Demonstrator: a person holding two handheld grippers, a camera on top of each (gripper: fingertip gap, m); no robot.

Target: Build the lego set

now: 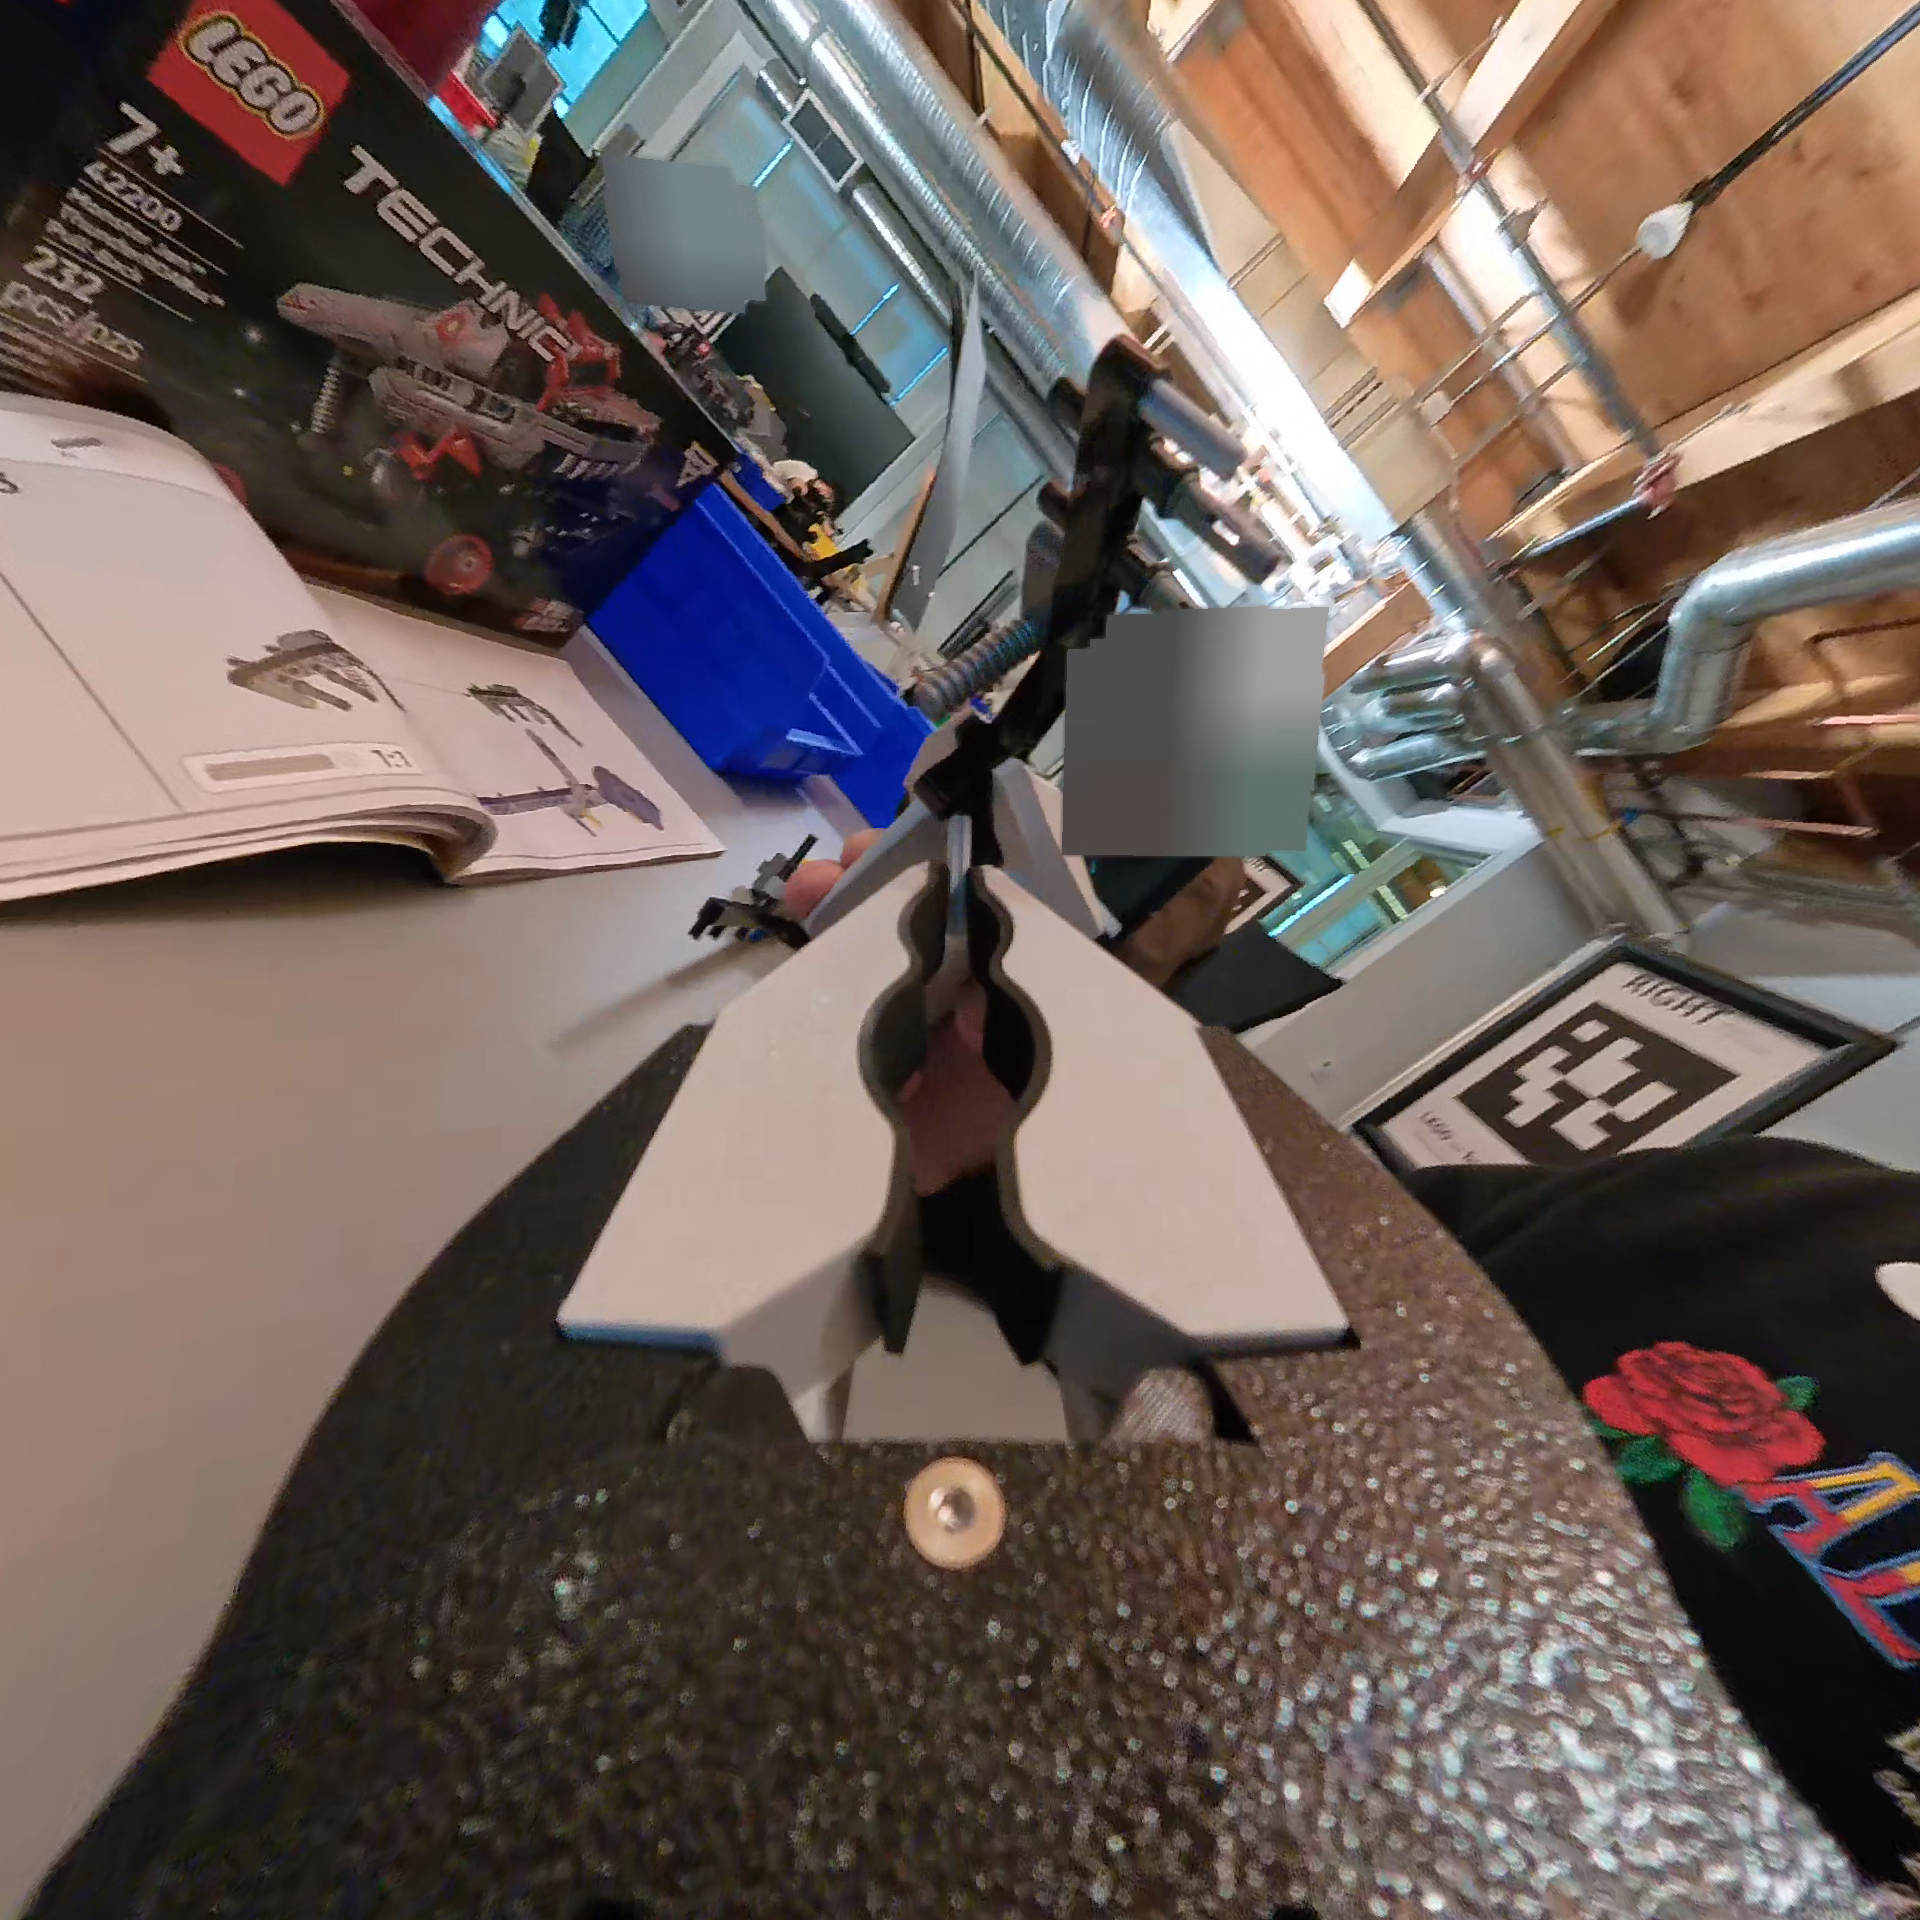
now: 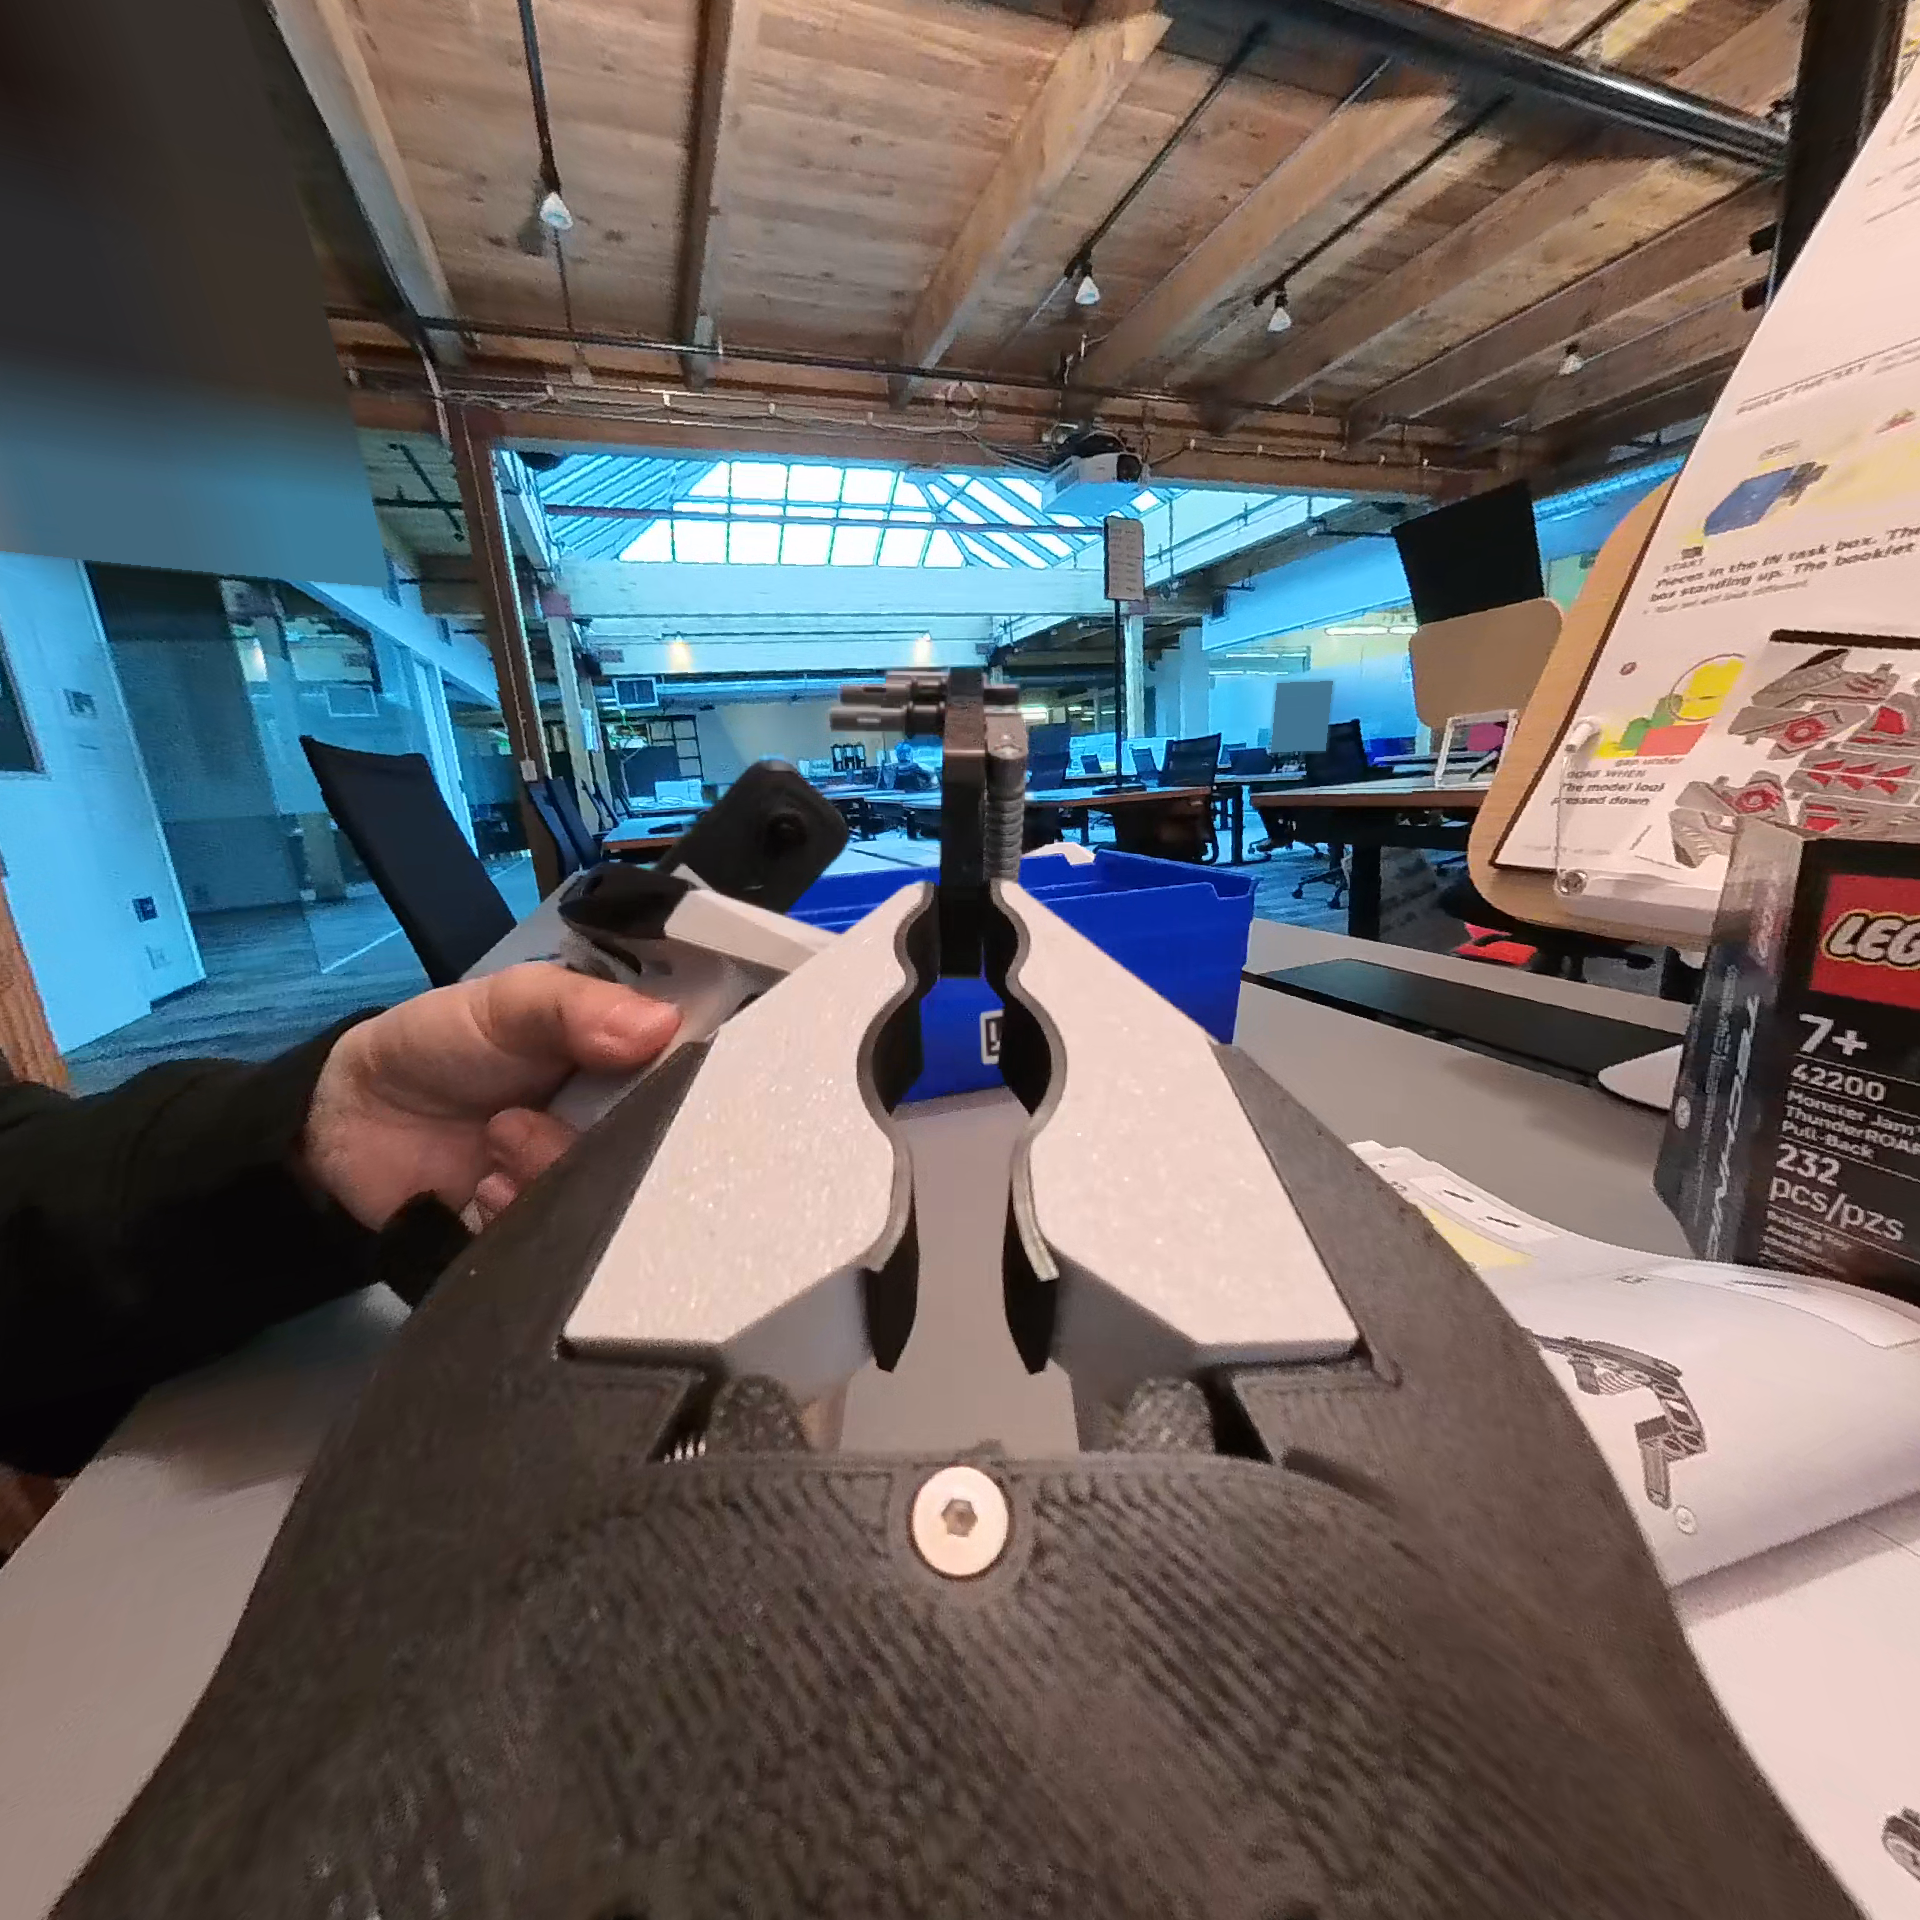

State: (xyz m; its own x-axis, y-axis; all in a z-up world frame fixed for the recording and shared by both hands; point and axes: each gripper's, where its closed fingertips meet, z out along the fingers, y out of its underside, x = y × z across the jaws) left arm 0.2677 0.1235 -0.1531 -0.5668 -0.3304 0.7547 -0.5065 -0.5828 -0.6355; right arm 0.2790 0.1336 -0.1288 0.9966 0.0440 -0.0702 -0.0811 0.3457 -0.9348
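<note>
Grey table (image 1: 260, 1091) carries everything, largest first. The set's box (image 1: 343, 343) stands upright at the back edge, probably propped so its picture serves as reference. The open instruction booklet (image 1: 208, 707) lies flat just in front of the box, pages up for reading mid-build. A blue bin (image 2: 1164, 925) sits behind the work area, likely the parts store, kept within reach. An instruction board (image 2: 1714, 623) leans on a stand to the right. A few loose dark pieces (image 1: 748, 914) lie on the table near the left gripper's tips.

The lego assembly (image 2: 971, 821), a black beam with a grey spring and some pins at its top, is held up in the air off the table, upright between the two tools (seemingly so both can work on it at once).

Right gripper (image 2: 961, 935): fingers nearly together, pinching the lower end of the black beam; assembly stands straight up out of the tips.

Left gripper (image 1: 961, 894): fingers closed to a thin slit, and something thin and dark sits at the tips, which looks like the bottom of the same assembly (image 1: 1081, 582). Contact is hard to confirm, as the other tool's grey fingers crowd that spot. The person's left hand (image 2: 468, 1091) wraps its handle, seen in the right wrist view.
</note>
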